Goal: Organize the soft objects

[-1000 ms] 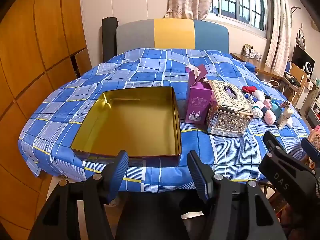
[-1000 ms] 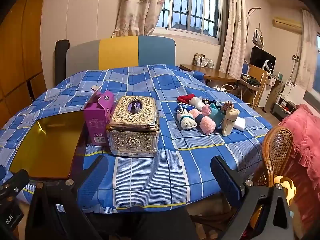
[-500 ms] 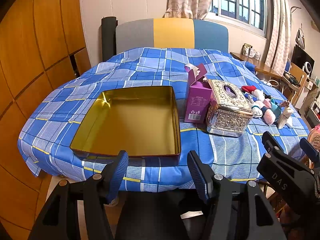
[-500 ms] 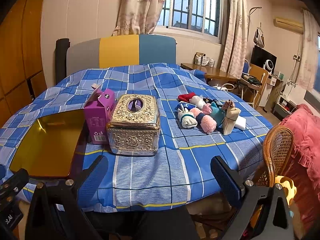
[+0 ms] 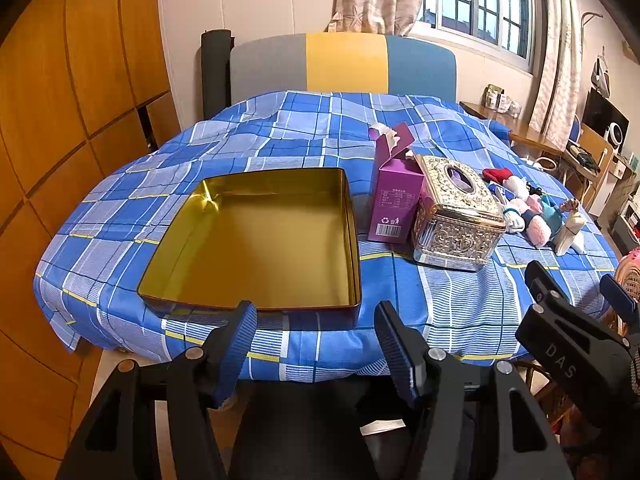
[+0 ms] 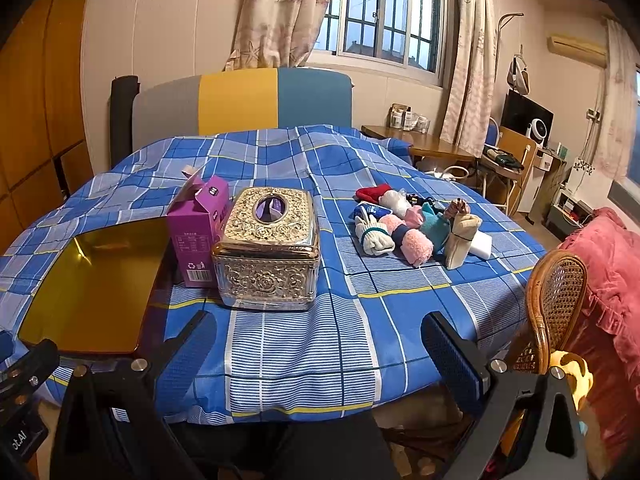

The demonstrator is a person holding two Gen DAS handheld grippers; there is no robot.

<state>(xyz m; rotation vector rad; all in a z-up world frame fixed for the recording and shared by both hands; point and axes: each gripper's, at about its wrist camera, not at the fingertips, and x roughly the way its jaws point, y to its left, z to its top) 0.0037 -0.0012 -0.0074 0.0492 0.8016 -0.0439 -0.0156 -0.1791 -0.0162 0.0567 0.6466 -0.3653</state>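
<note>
The left claw hangs open and empty just short of the gold tin. The right claw is spread wider, also empty, facing the tabletop's blue checked cloth. Beyond it, past the ornate tissue box and purple carton, the rolled socks lie bunched on the far right. They look light and squashy; a pinch across the middle of one roll should likely hold.
</note>
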